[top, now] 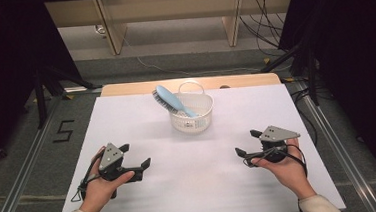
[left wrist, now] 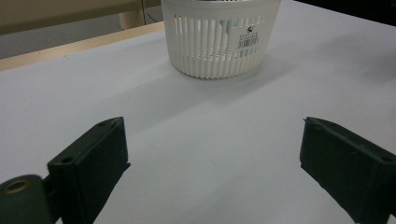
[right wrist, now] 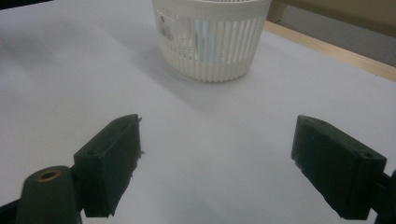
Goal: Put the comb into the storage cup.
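A white basket [top: 192,113] stands at the far middle of the worktop [top: 127,120], a blue brush [top: 171,100] leaning out of it to the left. The left claw [top: 136,162] and right claw [top: 246,142], both spread open and empty, sit near the front edge, well apart from the basket.

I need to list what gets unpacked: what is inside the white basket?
A light blue hairbrush stands slanted in the white basket, bristle head sticking out over the rim to the far left. Its handle end and the basket's floor are hidden by the slatted wall.

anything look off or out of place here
The blue hairbrush is too long for the white basket: it leans tilted, its bristle head poking out over the rim toward the back left. Nothing looks spilled or damaged.
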`<state>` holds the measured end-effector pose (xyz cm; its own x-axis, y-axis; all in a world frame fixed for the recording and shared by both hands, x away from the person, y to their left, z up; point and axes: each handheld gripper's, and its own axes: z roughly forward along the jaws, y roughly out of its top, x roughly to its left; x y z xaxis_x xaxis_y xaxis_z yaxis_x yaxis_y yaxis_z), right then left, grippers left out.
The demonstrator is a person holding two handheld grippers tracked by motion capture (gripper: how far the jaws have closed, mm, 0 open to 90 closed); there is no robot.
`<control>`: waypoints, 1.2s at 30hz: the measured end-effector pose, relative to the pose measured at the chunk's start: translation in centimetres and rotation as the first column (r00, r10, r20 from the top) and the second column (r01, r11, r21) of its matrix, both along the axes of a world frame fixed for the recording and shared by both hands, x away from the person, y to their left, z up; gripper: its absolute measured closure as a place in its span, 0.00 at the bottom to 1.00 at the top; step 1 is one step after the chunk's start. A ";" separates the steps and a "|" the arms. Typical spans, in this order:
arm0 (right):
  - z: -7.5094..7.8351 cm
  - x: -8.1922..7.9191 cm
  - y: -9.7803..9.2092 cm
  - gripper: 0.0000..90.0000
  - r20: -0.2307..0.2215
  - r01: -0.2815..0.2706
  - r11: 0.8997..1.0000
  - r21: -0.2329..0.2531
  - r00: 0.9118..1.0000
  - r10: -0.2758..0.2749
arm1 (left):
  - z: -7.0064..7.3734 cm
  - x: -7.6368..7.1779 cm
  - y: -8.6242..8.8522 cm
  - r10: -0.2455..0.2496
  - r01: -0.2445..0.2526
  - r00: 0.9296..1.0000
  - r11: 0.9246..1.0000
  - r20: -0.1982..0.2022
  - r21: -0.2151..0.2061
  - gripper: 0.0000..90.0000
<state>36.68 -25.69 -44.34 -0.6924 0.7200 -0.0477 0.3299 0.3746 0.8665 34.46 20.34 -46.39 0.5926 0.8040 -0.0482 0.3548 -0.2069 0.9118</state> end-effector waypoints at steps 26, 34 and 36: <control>-1.0 -1.9 -1.4 0.18 -0.010 0.014 1.000 -0.003 1.000 -0.014 | 0.0 0.0 0.0 0.001 -0.001 1.000 1.000 0.000 0.001 0.08; -1.3 -2.5 -1.7 0.18 -0.012 0.021 1.000 0.000 1.000 -0.021 | 0.0 0.0 0.0 0.001 -0.001 1.000 1.000 -0.001 0.000 0.08; -1.3 -2.5 -1.7 0.18 -0.013 0.019 1.000 -0.002 1.000 -0.019 | 0.0 0.0 0.0 0.004 -0.004 1.000 1.000 0.002 0.001 0.08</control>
<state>34.16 -27.37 -45.60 -0.6792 0.7329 -0.0400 0.3482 0.3697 0.8614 34.44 20.35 -46.38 0.5898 0.8063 -0.0459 0.3536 -0.2067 0.9123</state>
